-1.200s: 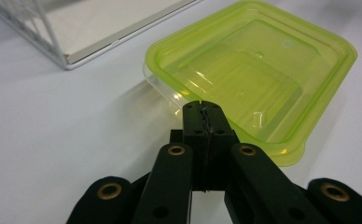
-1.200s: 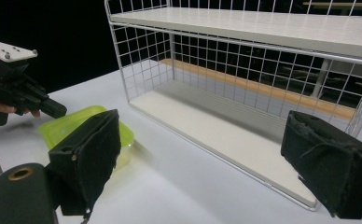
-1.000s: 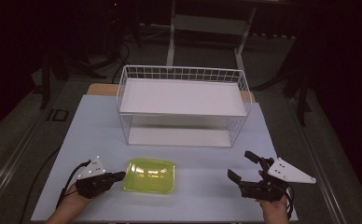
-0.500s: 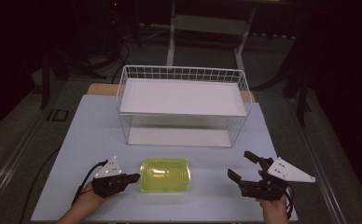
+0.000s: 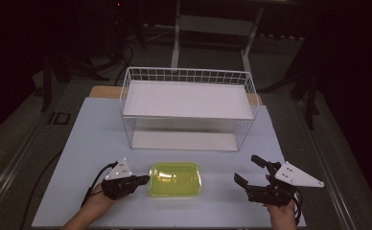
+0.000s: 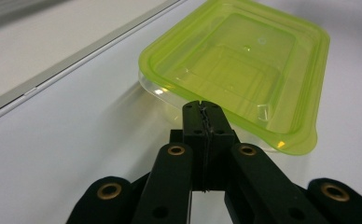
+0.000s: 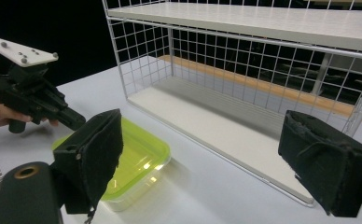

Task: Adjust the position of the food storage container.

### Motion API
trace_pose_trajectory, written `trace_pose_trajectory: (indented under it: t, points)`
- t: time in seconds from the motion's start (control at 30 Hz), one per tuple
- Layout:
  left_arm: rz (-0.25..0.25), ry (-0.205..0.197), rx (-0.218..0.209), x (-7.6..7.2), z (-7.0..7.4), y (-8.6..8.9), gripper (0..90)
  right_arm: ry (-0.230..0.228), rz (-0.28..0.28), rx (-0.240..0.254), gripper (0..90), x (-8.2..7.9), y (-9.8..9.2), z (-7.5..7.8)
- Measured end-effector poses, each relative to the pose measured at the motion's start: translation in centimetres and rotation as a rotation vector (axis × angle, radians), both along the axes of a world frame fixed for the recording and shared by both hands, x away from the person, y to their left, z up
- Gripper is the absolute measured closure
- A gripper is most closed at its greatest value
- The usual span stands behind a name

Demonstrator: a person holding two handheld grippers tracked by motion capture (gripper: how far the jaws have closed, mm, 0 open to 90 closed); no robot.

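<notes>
Left tongs point(image 5: 145, 179), pressed together, touch the glossy yellow-green rounded-rectangle plastic container point(image 5: 175, 178) near the bench's point(image 5: 93, 139) front edge; right tongs point(image 5: 249, 170) spread wide.

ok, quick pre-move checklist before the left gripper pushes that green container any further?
1. Left gripper jaws shut for pushing: ok, closed together in the left gripper view.
2. Jaw tips at the container rim: ok, right at its near edge; actual contact cannot tell.
3. Container flat on the table: ok.
4. Lid seated all round: cannot tell; the green lid overhangs the clear base.
5. Path to the wire rack free: ok, bare table between.
6. Right gripper out of the way: ok, jaws open, off to the container's right.
</notes>
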State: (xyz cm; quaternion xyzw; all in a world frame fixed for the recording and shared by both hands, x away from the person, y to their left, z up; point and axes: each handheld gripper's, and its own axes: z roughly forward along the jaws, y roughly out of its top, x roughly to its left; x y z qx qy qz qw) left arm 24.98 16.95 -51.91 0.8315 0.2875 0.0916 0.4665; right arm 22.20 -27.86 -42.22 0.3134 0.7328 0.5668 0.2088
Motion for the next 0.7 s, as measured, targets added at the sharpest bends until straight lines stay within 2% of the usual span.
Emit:
trace_pose_trajectory:
  t: [0.1, 0.23, 0.3, 0.37, 0.7]
  points:
    - [-0.002, 0.004, -0.004, 0.1, 0.0, 0.0, 90.0, 0.001, 0.001, -0.003, 13.7, 0.0, 0.0, 0.0]
    - [-0.017, -0.011, -0.001, 0.5, 0.0, -0.9, 90.0, 0.009, 0.003, -0.006, 13.7, 0.1, 0.1, -0.2]
    - [-0.012, -0.026, 0.016, 0.8, 0.0, -1.4, 89.9, 0.011, 0.006, -0.006, 13.8, 0.2, 0.1, -0.2]
    - [-0.007, -0.028, 0.009, 1.0, -0.1, -1.8, 90.0, 0.011, 0.003, -0.011, 13.7, 0.2, 0.1, -0.3]
    - [-0.048, -0.014, -0.011, 1.3, -0.2, -3.6, 90.0, 0.016, -0.006, -0.025, 13.8, 0.5, 0.0, -0.6]
